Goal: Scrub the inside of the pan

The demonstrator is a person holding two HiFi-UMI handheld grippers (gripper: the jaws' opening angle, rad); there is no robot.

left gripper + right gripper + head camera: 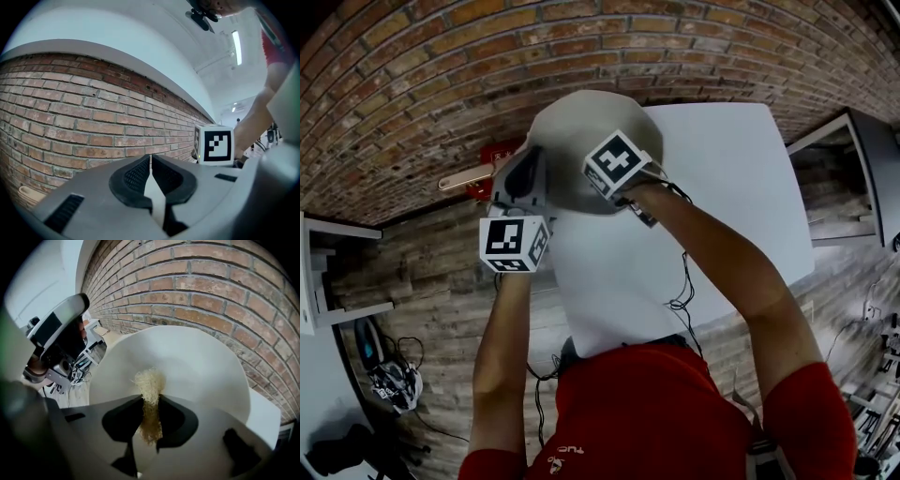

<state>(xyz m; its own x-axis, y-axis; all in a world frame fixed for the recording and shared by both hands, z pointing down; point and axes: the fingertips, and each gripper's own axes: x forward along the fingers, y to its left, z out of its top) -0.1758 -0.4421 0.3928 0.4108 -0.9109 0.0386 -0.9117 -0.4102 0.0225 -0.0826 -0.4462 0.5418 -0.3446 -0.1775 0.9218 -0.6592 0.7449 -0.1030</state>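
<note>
In the head view, the pan [581,117] is being held tilted above the white desk [722,187], close to the brick wall [412,84], with a wooden handle [467,177] showing just to its left. The left gripper [525,173] is sitting at the pan's left edge, and the right gripper [617,164] is reaching into it. In the left gripper view, the jaws are pinching a thin pale edge, apparently the pan's rim. In the right gripper view, the jaws are clamping a straw-coloured scrubber [150,383], which is pressing against the pan's pale inside.
</note>
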